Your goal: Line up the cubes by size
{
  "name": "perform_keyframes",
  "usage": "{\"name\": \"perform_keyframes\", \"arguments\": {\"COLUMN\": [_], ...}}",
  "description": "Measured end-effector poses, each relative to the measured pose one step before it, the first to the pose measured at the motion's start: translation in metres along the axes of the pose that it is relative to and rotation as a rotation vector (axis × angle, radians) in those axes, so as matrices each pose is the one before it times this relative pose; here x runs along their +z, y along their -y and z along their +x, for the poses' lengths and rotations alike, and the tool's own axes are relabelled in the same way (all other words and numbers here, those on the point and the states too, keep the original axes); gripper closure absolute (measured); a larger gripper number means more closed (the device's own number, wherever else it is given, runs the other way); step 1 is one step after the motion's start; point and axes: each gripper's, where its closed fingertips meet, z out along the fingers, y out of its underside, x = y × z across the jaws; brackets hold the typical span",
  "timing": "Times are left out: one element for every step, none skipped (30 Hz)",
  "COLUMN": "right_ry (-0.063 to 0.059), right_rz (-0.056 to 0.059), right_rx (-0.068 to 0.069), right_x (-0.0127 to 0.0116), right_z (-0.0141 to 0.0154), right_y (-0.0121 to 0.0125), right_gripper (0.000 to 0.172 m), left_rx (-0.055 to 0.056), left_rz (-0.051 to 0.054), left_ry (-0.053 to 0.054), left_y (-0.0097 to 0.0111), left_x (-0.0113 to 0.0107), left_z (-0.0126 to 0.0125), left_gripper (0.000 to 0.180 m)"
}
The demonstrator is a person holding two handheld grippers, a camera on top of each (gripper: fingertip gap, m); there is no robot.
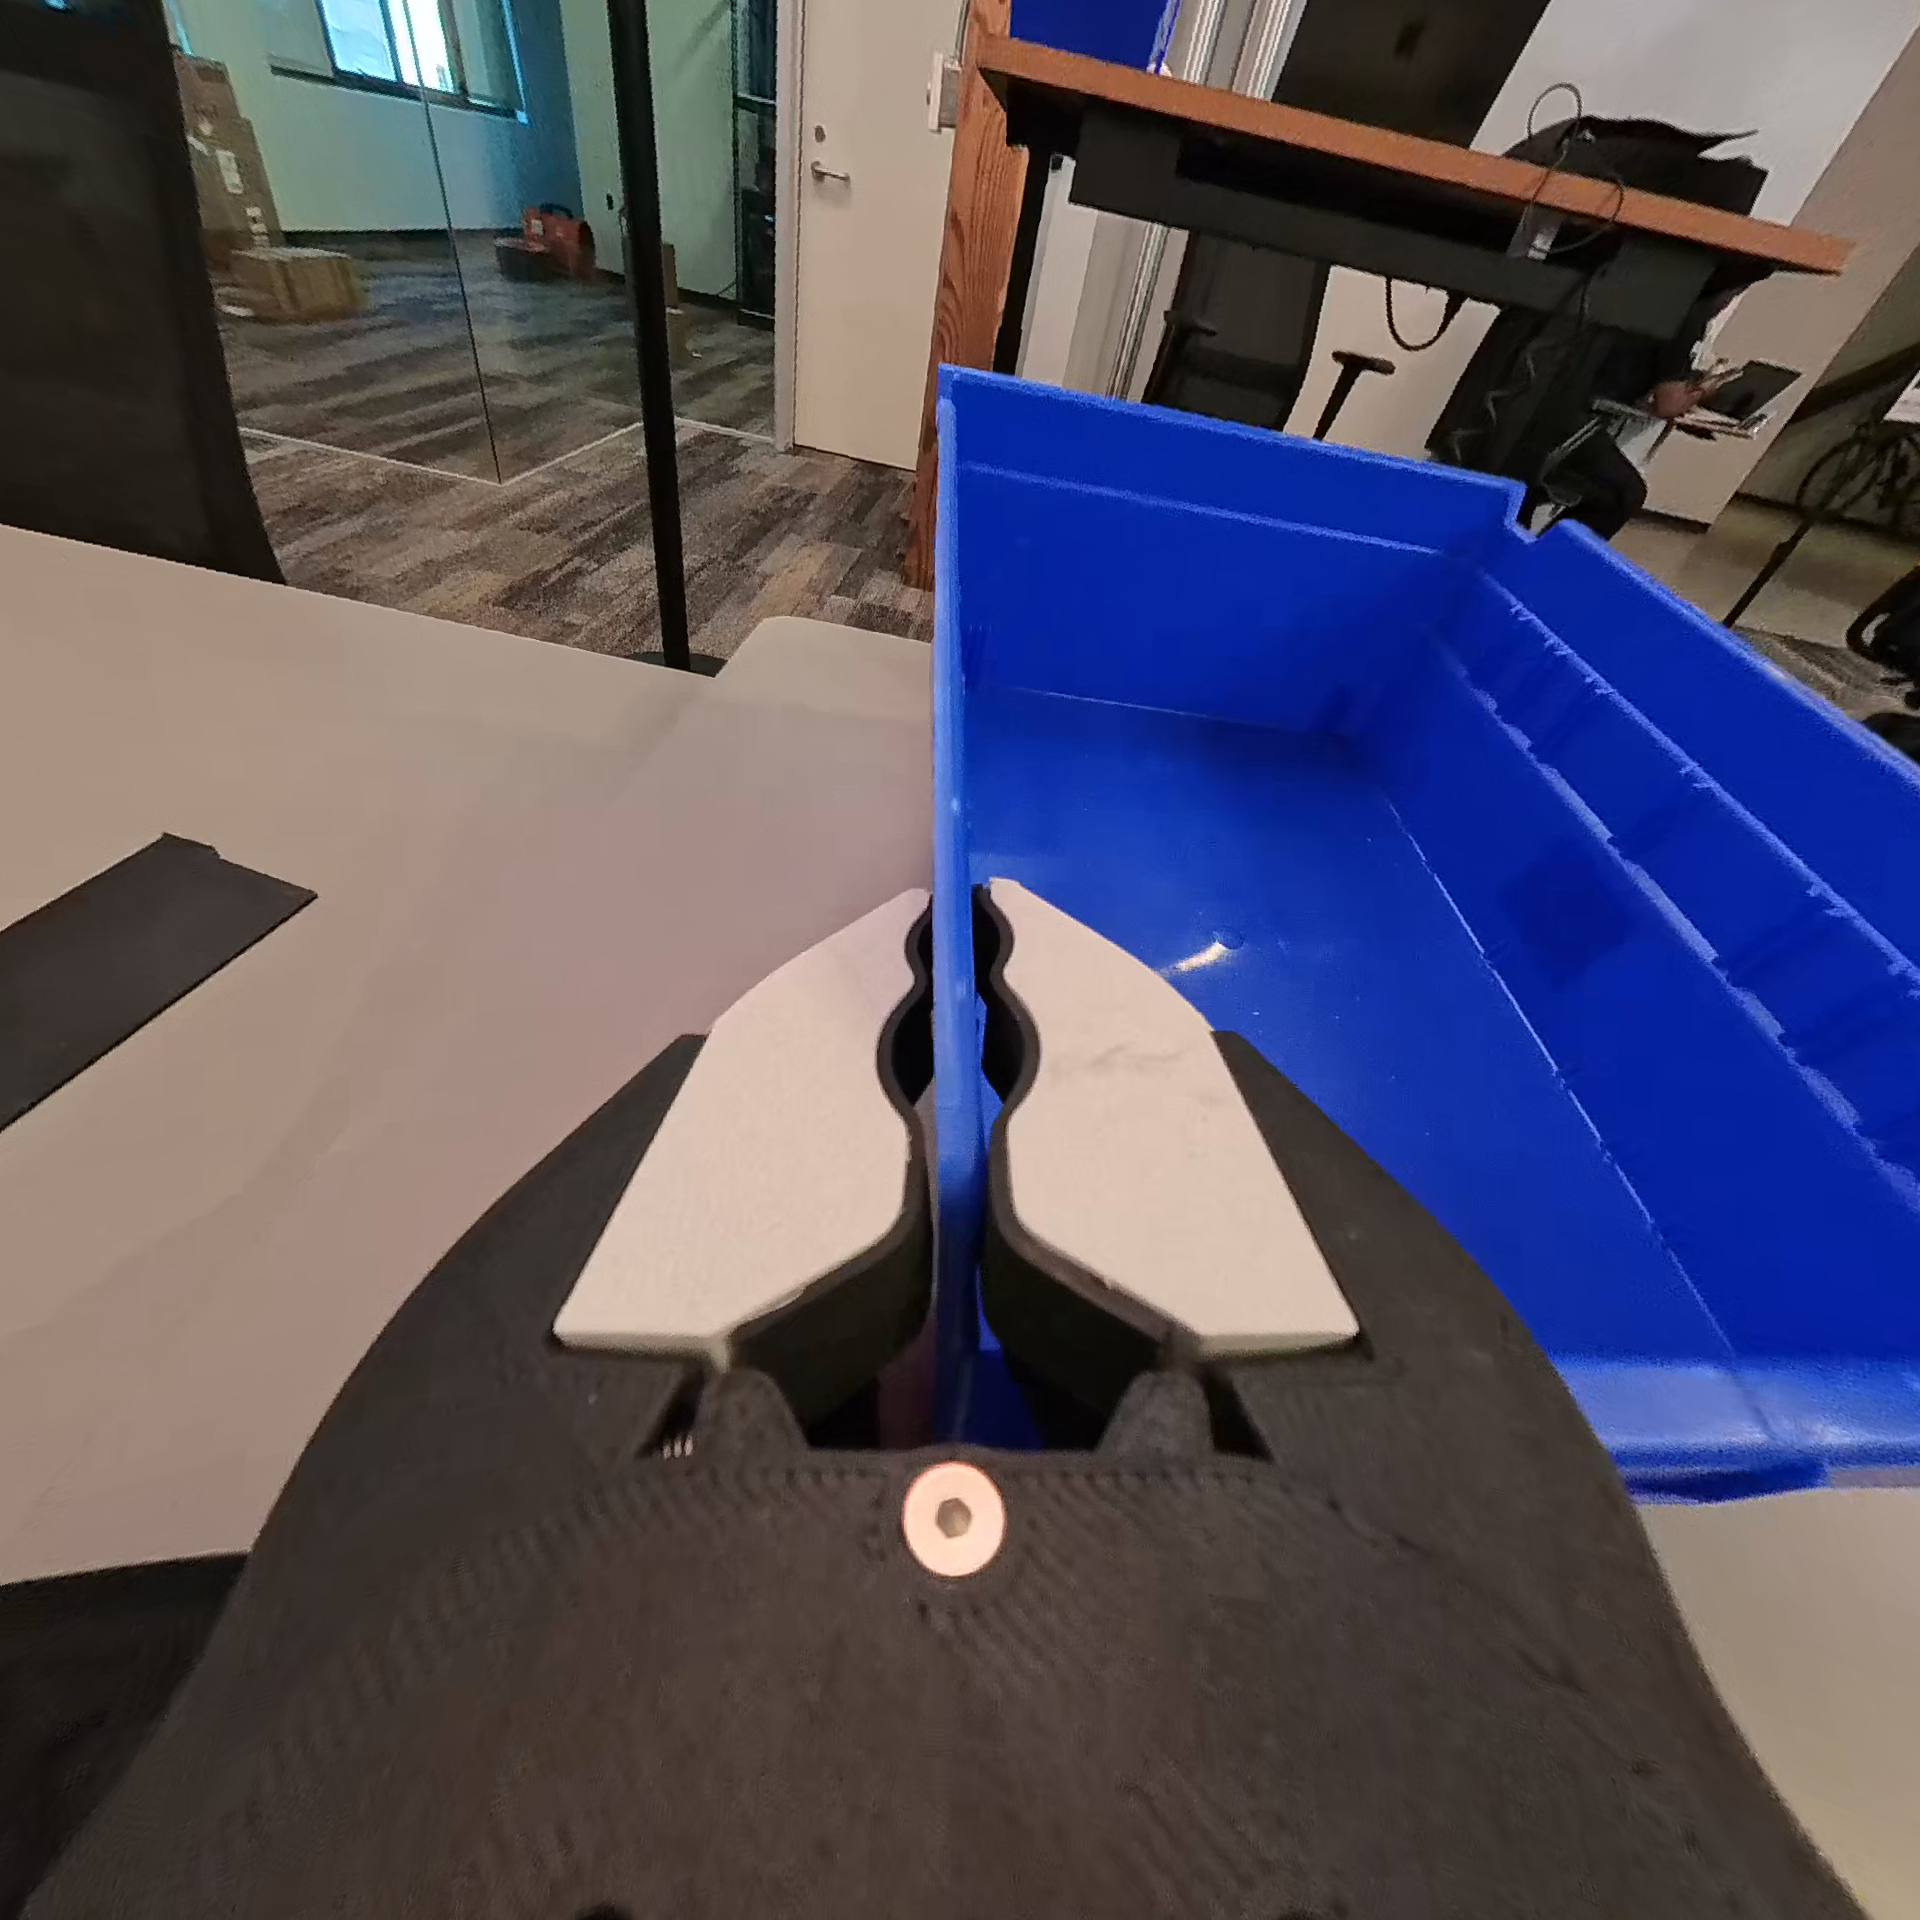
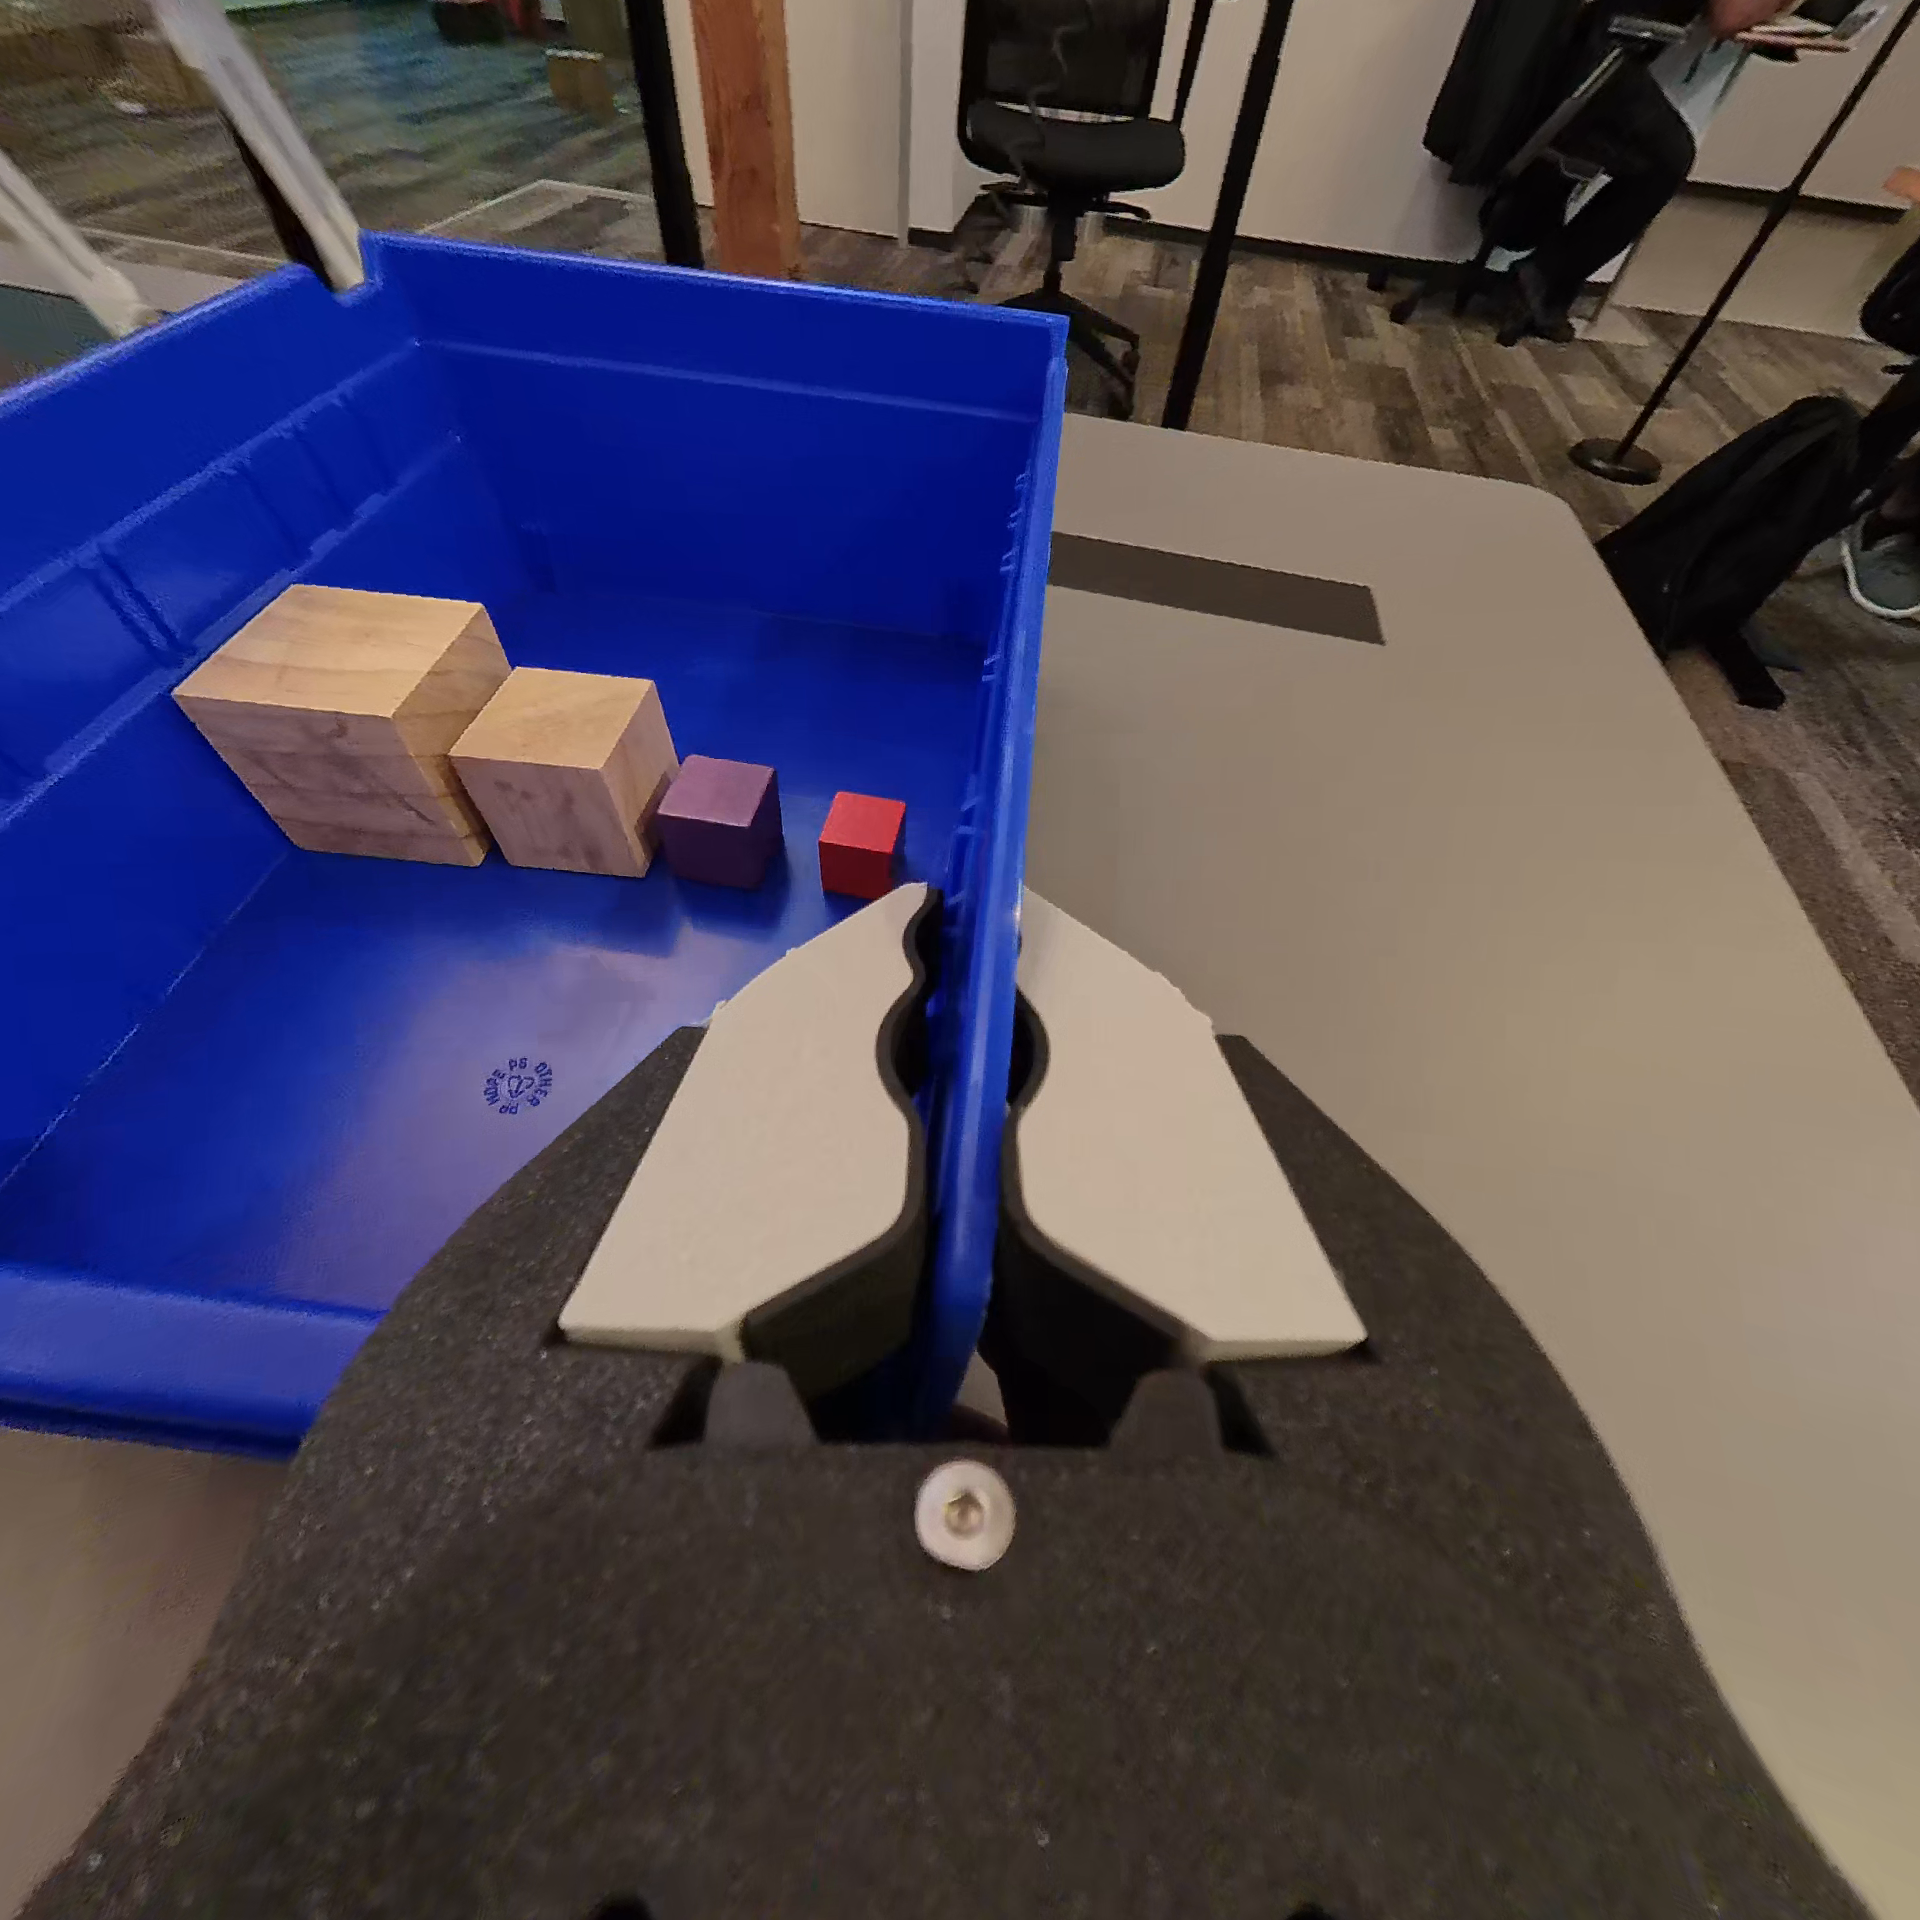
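Both grippers are clamped on the blue bin, one on each side wall. The right gripper has its pale fingers pinched on the bin's right wall, one inside and one outside. The cubes stand in a row on the bin floor just ahead and to the left of that gripper: the big wooden cube, the smaller wooden cube touching it, the purple cube beside that, and the little red cube slightly apart, nearest the inner fingertip. The left gripper grips the opposite wall the same way. The bin rests on a grey table.
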Motion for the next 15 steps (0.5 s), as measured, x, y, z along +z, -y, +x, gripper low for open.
{"name": "perform_keyframes", "arguments": {"right_ry": [0.0105, 0.01, 0.0081, 0.0069, 0.006, 0.0072, 0.0089, 0.0089, 0.008, 0.0085, 0.0094, 0.0083, 0.0089, 0.0097, 0.0093], "right_rz": [-0.0006, 0.0006, 0.0012, -0.0003, 0.0, 0.001, 0.0011, 0.0001, 0.0004, -0.0002, 0.0003, 0.0002, 0.0004, 0.0009, 0.0009], "right_rx": [-0.0021, -0.0008, 0.0011, -0.0016, -0.0034, 0.0003, 0.0013, 0.0005, -0.0018, -0.0023, -0.0011, -0.0038, -0.0041, 0.0001, -0.0008], "right_x": [-0.00454, -0.00433, -0.00411, -0.00384, -0.0036, -0.00322, -0.00291, -0.00251, -0.00228, -0.00183, -0.00158, -0.00122, -0.00083, -0.00058, -0.00009], "right_z": [-0.005, -0.00502, -0.0047, -0.00488, -0.00477, -0.00476, -0.00497, -0.00495, -0.00507, -0.00526, -0.00557, -0.00536, -0.0054, -0.00539, -0.0054], "right_y": [-0.00144, -0.00125, -0.00103, -0.00116, -0.00105, -0.00082, -0.00071, -0.00057, -0.00056, -0.00045, -0.00031, -0.00019, -0.00003, 0.00011, 0.00028], "right_gripper": [0.166, 0.166, 0.166, 0.166, 0.166, 0.166, 0.166, 0.166, 0.166, 0.166, 0.166, 0.166, 0.166, 0.166, 0.166], "left_rx": [-0.0048, -0.0033, -0.0015, -0.002, -0.0034, -0.0036, -0.0038, -0.0022, -0.0016, -0.0022, -0.0015, -0.0011, -0.0029, -0.0047, -0.0049], "left_rz": [0.0048, 0.0049, 0.0055, 0.0049, 0.0027, 0.0022, 0.0032, 0.0021, 0.0025, 0.0035, 0.0039, 0.0052, 0.0056, 0.0049, 0.0052], "left_ry": [0.0008, 0.0022, 0.0031, 0.0024, 0.0015, 0.001, 0.0004, 0.0011, 0.0015, 0.0011, 0.0015, 0.0014, 0.0014, 0.0011, 0.0012], "left_y": [0.00092, 0.00112, 0.00109, 0.00105, 0.00047, 0.00034, 0.00036, 0.00036, 0.00064, 0.00091, 0.00096, 0.00121, 0.0014, 0.00125, 0.00125], "left_x": [-0.00131, -0.00107, -0.00083, -0.00065, -0.00048, -0.00036, -0.00041, -0.00043, -0.00047, -0.00078, -0.00075, -0.00089, -0.00105, -0.00112, -0.00107], "left_z": [-0.00077, -0.00065, -0.0006, -0.00048, -0.00062, -0.0006, -0.00049, -0.00039, -0.00057, -0.00042, -0.00052, -0.00053, -0.0007, -0.00068, -0.00093], "left_gripper": [0.176, 0.176, 0.176, 0.176, 0.176, 0.176, 0.176, 0.176, 0.176, 0.176, 0.176, 0.176, 0.176, 0.176, 0.176]}}
